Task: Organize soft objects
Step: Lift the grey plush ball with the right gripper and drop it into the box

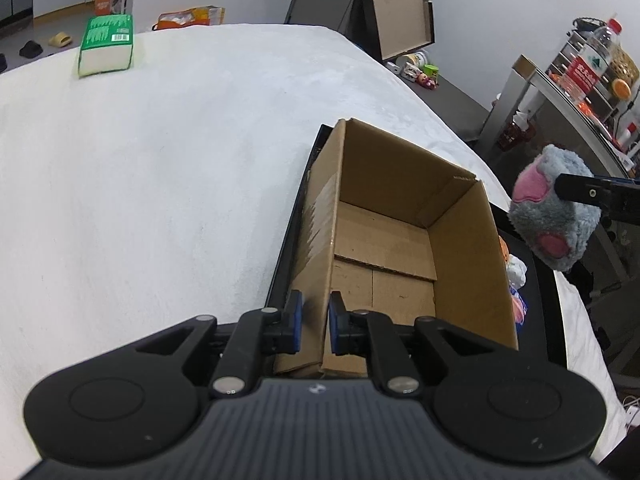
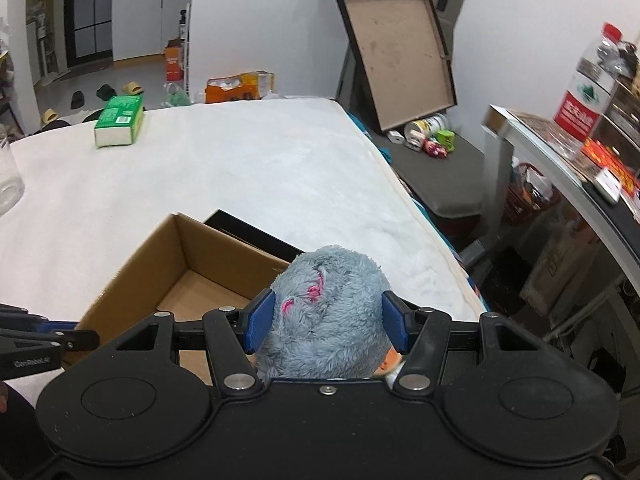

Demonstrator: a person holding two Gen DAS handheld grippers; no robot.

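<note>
An open, empty cardboard box (image 1: 404,236) stands on a black tray (image 1: 286,248) on the white bed. My left gripper (image 1: 316,322) is shut on the box's near left wall. My right gripper (image 2: 326,320) is shut on a grey plush toy with pink patches (image 2: 332,312), held in the air just right of the box (image 2: 192,280). The toy (image 1: 554,208) also shows in the left wrist view, right of the box, with the right gripper's finger (image 1: 580,192) against it. More soft toys (image 1: 514,276) lie on the tray to the right of the box.
A green tissue pack (image 1: 106,46) lies at the far left of the white bed (image 1: 160,168). A clear jar (image 2: 8,176) stands at the bed's left edge. A shelf with a water bottle (image 2: 588,84) is on the right. A flat box lid (image 2: 396,52) leans on the wall beyond.
</note>
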